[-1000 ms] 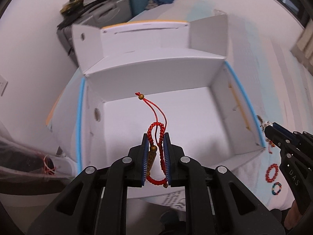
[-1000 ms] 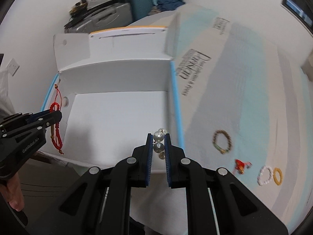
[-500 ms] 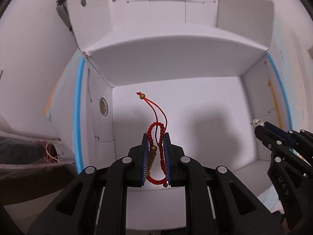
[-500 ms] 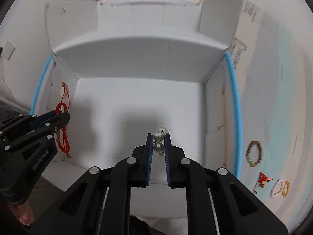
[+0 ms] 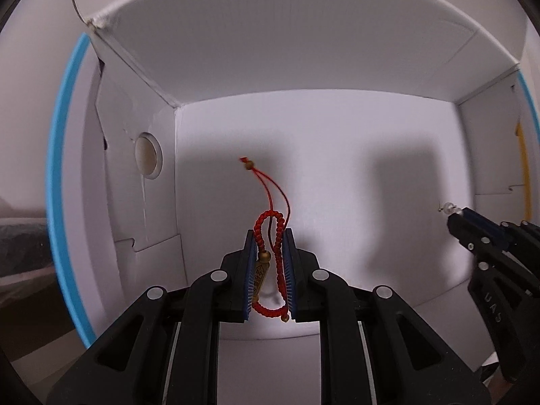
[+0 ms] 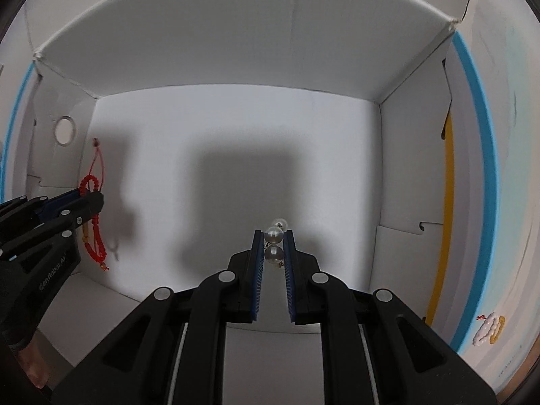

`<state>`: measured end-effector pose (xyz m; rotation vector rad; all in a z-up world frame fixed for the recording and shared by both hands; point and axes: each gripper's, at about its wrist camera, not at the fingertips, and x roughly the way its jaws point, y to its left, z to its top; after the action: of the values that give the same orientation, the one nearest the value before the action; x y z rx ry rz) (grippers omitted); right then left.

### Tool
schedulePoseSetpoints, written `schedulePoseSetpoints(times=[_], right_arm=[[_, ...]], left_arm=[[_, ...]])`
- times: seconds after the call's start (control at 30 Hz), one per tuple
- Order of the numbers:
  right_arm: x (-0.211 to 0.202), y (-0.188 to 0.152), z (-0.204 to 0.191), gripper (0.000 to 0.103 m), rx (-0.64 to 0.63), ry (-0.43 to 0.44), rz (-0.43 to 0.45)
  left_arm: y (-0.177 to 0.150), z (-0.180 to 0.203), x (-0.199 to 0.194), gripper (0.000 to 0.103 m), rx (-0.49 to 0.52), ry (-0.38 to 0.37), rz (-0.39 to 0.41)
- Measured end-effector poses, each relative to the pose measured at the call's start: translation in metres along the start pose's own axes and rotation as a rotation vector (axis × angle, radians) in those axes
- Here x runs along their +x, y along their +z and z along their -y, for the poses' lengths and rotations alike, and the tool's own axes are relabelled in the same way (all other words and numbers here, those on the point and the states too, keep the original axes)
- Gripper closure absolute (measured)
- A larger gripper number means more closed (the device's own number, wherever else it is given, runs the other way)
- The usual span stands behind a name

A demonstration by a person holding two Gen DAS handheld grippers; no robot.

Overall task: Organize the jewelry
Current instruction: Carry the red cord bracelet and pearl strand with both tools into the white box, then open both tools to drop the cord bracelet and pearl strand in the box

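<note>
We hold the limp, light red cord bracelet (image 5: 270, 253) pinched mid-loop in our left gripper (image 5: 270, 236) and the hard, slippery pearl earrings (image 6: 272, 243) clamped in our right gripper (image 6: 273, 236), both over the white box (image 6: 236, 50) floor ahead.

Place unclear — white cardboard box (image 6: 236, 50) fills view.

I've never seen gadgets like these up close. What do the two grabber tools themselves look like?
Both are matte black plastic. The left gripper and right gripper each have two angular fingers lined with blue ribbed pads, silver round bolt heads at the joints, and triangular cut-outs in the frame. White lettering runs along the side of each. A dark glove shows behind the left one. No cables show.
</note>
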<state>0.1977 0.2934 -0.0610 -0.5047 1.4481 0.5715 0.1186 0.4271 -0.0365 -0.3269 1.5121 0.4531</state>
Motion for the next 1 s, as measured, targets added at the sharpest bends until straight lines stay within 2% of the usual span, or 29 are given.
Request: schedulePoseSetpoints(times=[0.23,0.37,0.4,0.43,0.47,0.5,0.6,0.77,0.87,0.9,1.0], right_arm=[[0.014,0.007,-0.005,0.091,0.001,-0.005,-0.026],[0.019,0.006,-0.009,0.089,-0.004,-0.006,-0.034],[0.017,0.005,-0.004,0.087,-0.002,-0.007,-0.029],[0.014,0.004,0.0,0.077,0.002,-0.004,-0.023],[0.013,0.003,0.0,0.067,0.004,-0.002,-0.017],[0.011,0.002,0.001,0.064,0.007,-0.003,-0.007],[0.006,-0.001,0.002,0.057,0.016,0.003,0.013],[-0.006,-0.011,0.004,0.036,0.026,0.015,0.069],[-0.017,-0.02,0.004,0.03,0.018,0.005,0.119],[-0.021,-0.025,0.004,0.03,0.014,-0.001,0.141],[-0.031,-0.033,0.006,0.026,0.011,0.01,0.181]], left_arm=[[0.004,0.002,0.009,0.086,-0.006,0.031,-0.017],[0.008,0.012,0.011,0.081,-0.005,0.045,-0.012],[0.008,0.012,0.009,0.078,-0.003,0.047,-0.004],[0.007,0.013,0.008,0.068,-0.004,0.054,0.005],[0.003,0.011,0.006,0.063,-0.005,0.057,0.019],[0.002,0.012,0.004,0.058,-0.005,0.05,0.031],[-0.002,0.013,-0.001,0.054,-0.001,0.046,0.058],[-0.012,0.02,-0.014,0.047,0.005,0.026,0.093],[-0.02,0.027,-0.03,0.033,0.022,0.059,0.171],[-0.022,0.028,-0.036,0.023,0.017,0.061,0.196],[-0.029,0.034,-0.049,0.021,0.022,0.064,0.239]])
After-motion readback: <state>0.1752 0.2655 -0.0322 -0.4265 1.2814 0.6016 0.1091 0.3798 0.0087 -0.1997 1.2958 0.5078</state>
